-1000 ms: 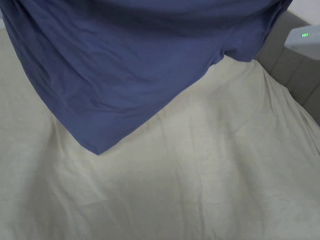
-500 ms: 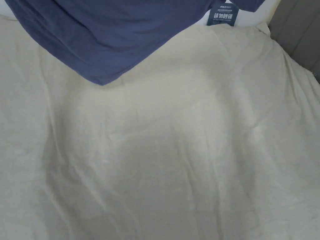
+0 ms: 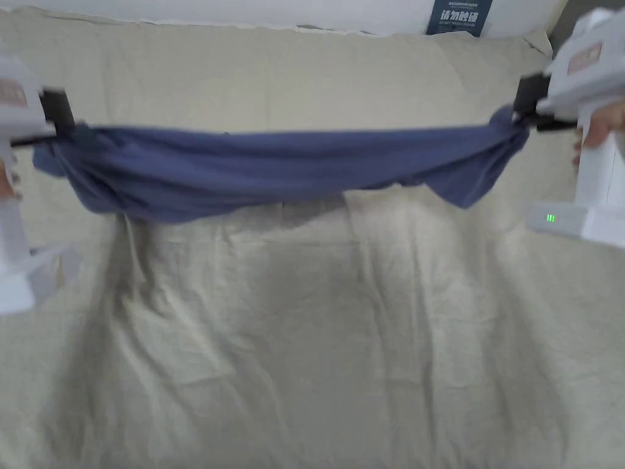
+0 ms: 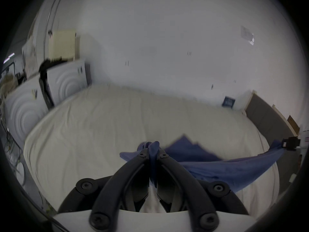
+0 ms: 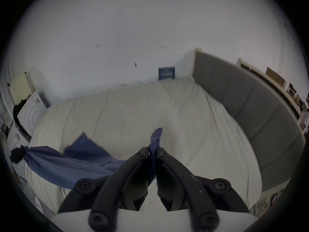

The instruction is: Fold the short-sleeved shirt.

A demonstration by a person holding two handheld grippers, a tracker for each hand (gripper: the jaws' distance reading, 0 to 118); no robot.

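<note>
Cream, creased bedsheet (image 3: 342, 342) spreads below a blue shirt (image 3: 274, 168) that I have stretched into a sagging band near the bed's far edge. My left gripper (image 3: 58, 122) and right gripper (image 3: 528, 107) are held level and wide apart, each pinching a bunched end of soft cloth between black jaws.

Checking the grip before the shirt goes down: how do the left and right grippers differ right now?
In the head view the left gripper sits slightly lower than the right gripper. A loose flap of the blue shirt hangs near the right gripper; near the left gripper the cloth is bunched. Both are shut on the shirt, stretched between them above the bed sheet.
</note>
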